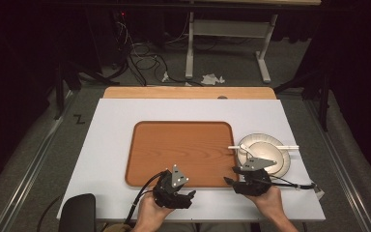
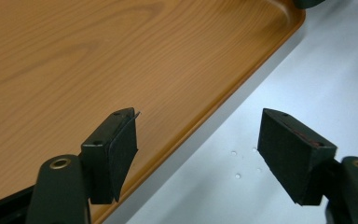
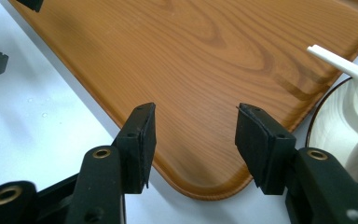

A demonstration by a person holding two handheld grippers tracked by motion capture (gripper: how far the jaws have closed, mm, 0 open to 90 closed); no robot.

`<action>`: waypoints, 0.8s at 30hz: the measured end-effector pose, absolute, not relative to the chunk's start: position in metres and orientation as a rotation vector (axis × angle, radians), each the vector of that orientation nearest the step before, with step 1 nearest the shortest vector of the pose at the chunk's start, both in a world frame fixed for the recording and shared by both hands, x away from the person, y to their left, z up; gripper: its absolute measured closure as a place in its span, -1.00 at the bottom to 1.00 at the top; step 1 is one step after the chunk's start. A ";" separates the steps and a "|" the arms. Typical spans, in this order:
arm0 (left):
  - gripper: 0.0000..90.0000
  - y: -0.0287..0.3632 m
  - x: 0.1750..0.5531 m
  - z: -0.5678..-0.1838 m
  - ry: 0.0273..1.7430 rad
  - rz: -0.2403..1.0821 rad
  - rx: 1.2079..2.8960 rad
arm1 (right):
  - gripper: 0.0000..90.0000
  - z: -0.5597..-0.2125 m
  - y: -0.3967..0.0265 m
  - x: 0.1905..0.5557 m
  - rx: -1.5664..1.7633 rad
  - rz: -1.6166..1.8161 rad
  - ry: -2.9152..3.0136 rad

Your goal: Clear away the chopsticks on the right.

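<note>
A wood-grain tray (image 1: 183,152) lies bare in the middle of the white table. Just right of it a white plate (image 1: 284,164) carries a white bowl (image 1: 265,153), with a white spoon (image 1: 265,147) laid across them. My left gripper (image 1: 189,195) is open over the tray's front edge; its own view has the tray (image 2: 121,56) under the left jaw and the table under the right jaw of the gripper (image 2: 198,121). My right gripper (image 1: 230,175) is open above the tray's front right corner (image 3: 205,186), with nothing between the jaws of the gripper (image 3: 195,112). The plate (image 3: 335,116) and spoon handle (image 3: 340,63) lie at its right.
The white table top (image 1: 111,145) has bare room left of the tray and along the front. A black rounded object (image 1: 79,208) sits off the front left corner. Cables and a table frame (image 1: 232,29) stand on the floor beyond.
</note>
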State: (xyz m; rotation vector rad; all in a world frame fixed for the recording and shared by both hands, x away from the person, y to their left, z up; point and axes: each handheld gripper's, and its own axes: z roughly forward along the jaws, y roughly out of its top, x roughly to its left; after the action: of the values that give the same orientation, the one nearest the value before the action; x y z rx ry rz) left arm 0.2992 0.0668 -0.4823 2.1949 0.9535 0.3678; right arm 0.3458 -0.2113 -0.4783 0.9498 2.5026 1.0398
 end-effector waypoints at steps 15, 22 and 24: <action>-0.60 0.064 0.300 -0.480 0.924 0.438 2.196 | 0.08 -0.475 -0.215 0.341 0.925 1.053 2.489; -0.64 0.062 0.302 -0.479 0.965 0.395 2.219 | 0.08 -0.473 -0.217 0.339 0.922 1.065 2.478; -0.63 0.063 0.303 -0.480 0.977 0.385 2.223 | 0.08 -0.472 -0.218 0.338 0.924 1.072 2.471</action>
State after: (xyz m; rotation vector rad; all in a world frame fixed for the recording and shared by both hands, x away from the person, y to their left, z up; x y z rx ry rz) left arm 0.3033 0.0629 -0.4797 2.2233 0.9768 0.3853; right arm 0.3381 -0.2183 -0.4720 0.9237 2.4714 1.0723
